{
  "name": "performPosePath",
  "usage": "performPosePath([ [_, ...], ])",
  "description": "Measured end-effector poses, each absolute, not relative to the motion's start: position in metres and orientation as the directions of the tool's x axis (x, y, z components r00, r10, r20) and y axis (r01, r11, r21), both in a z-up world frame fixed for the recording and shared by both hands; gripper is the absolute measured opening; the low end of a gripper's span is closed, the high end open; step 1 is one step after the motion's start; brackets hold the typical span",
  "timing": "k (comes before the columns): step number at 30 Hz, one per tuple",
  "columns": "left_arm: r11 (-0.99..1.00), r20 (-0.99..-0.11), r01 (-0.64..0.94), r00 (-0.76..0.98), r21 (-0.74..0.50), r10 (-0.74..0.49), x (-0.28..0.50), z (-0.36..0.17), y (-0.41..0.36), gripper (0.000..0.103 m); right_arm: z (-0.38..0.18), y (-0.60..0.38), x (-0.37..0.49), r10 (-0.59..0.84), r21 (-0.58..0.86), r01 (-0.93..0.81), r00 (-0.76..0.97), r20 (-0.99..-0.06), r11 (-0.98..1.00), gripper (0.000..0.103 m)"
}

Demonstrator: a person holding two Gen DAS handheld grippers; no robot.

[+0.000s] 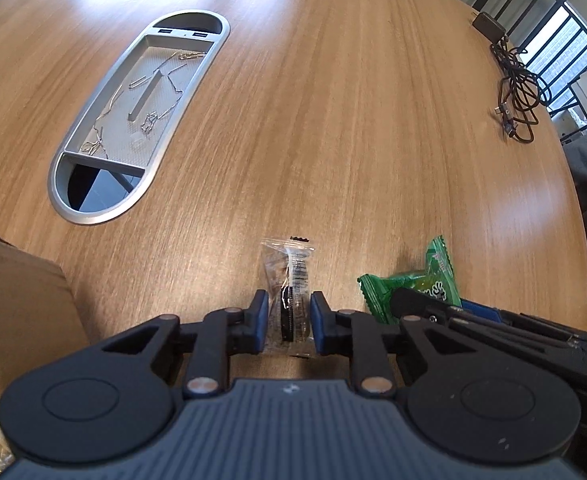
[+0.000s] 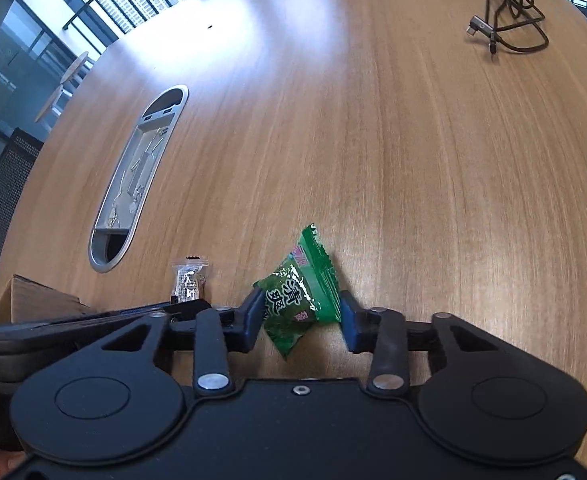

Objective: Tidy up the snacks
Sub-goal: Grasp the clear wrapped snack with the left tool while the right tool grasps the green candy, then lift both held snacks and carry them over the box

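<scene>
A clear wrapper with a dark sandwich cookie [image 1: 291, 300] lies on the wooden table. My left gripper [image 1: 289, 318] is shut on it, with both blue pads [image 1: 262, 316] pressed against its sides. The cookie packet also shows in the right wrist view [image 2: 189, 280]. A green snack packet [image 2: 301, 292] sits between the jaws of my right gripper [image 2: 301, 320], which close on it from both sides. The green packet also shows in the left wrist view [image 1: 417, 280], to the right of the cookie.
A cardboard box [image 1: 21, 304] stands at the left; it also shows in the right wrist view [image 2: 33, 300]. A metal cable tray [image 1: 141, 112] with paper clips is set into the table [image 1: 333, 140]. A black cable [image 1: 517, 84] lies coiled at the far right edge.
</scene>
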State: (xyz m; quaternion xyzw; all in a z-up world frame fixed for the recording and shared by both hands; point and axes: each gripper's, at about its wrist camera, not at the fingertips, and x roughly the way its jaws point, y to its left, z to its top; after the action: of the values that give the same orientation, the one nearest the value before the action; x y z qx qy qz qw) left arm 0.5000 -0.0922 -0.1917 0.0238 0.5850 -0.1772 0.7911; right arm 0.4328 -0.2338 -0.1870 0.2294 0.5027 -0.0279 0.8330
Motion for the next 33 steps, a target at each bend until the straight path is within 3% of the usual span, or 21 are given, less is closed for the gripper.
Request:
performPosePath([
  [5, 0.939, -0.931, 0.290, 0.253, -0.186, -0.263, 0.496, -0.189, -0.088, 0.017, -0.182, -0.235, 0.426, 0.181, 0.354, 0.268, 0.509, -0.842, 0.896, 0.029],
  [33, 0.960, -0.832, 0.154, 0.480, -0.232, -0.278, 0.385, -0.088, -0.058, 0.017, -0.099, -0.243, 0.339, 0.199, 0.359, 0.131, 0.637, -0.744, 0.924, 0.028],
])
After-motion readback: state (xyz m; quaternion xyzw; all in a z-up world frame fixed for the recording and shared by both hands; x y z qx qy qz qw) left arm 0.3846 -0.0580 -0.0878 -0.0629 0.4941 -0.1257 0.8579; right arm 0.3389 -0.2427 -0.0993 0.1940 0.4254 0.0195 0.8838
